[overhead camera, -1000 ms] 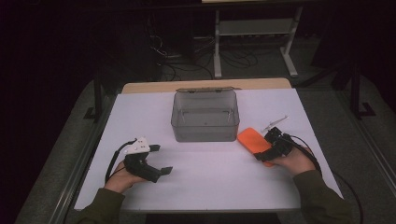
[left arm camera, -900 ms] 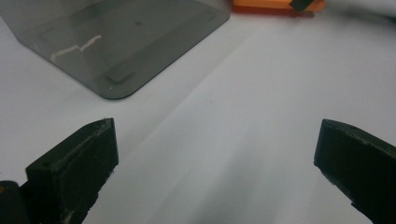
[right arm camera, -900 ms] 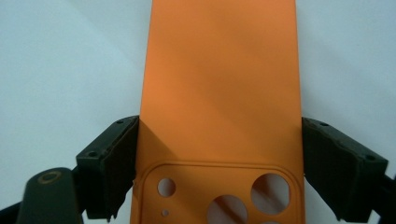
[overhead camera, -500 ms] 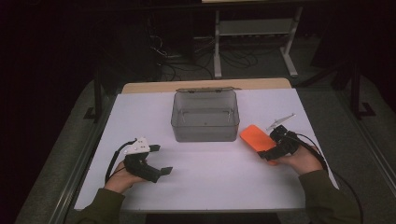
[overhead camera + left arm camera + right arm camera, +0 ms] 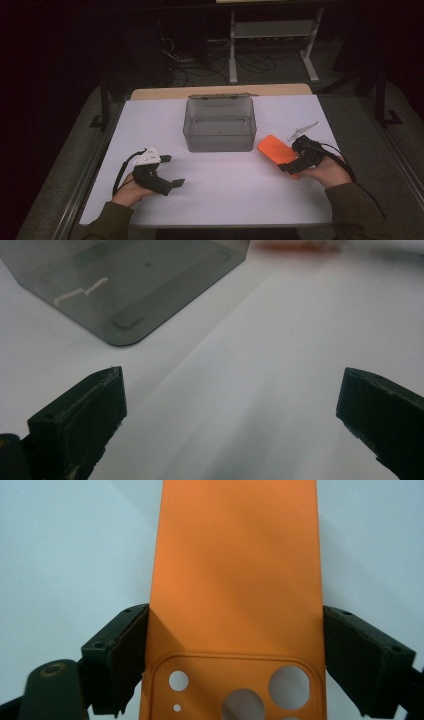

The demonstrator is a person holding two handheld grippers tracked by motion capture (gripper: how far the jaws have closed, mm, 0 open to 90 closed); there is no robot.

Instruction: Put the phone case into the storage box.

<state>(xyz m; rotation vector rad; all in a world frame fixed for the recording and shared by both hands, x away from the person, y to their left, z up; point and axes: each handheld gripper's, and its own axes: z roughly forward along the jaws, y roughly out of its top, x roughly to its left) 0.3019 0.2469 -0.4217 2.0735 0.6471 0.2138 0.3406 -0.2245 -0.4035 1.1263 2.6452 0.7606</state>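
Observation:
An orange phone case [image 5: 273,147] lies low over the white table, right of a grey see-through box [image 5: 220,141]. My right gripper [image 5: 290,166] is shut on the case's near end. In the right gripper view the case [image 5: 235,570] runs away from me, camera cut-outs nearest, and my right gripper [image 5: 235,665] clamps its two long edges. My left gripper [image 5: 173,171] rests at the table's front left, open, pointing toward the right. In the left gripper view, bare table lies between the jaws of my left gripper [image 5: 230,410], and a corner of the box [image 5: 135,285] sits ahead.
The white table top [image 5: 230,200] ends in a wooden strip [image 5: 165,93] at the back. Behind it, on the dark floor, stand a metal shelf frame [image 5: 272,30] and loose cables [image 5: 180,55]. The box has no lid on and nothing visible inside.
My right gripper and the orange case have shifted slightly to the right, away from the box. The left gripper has stayed where it was.

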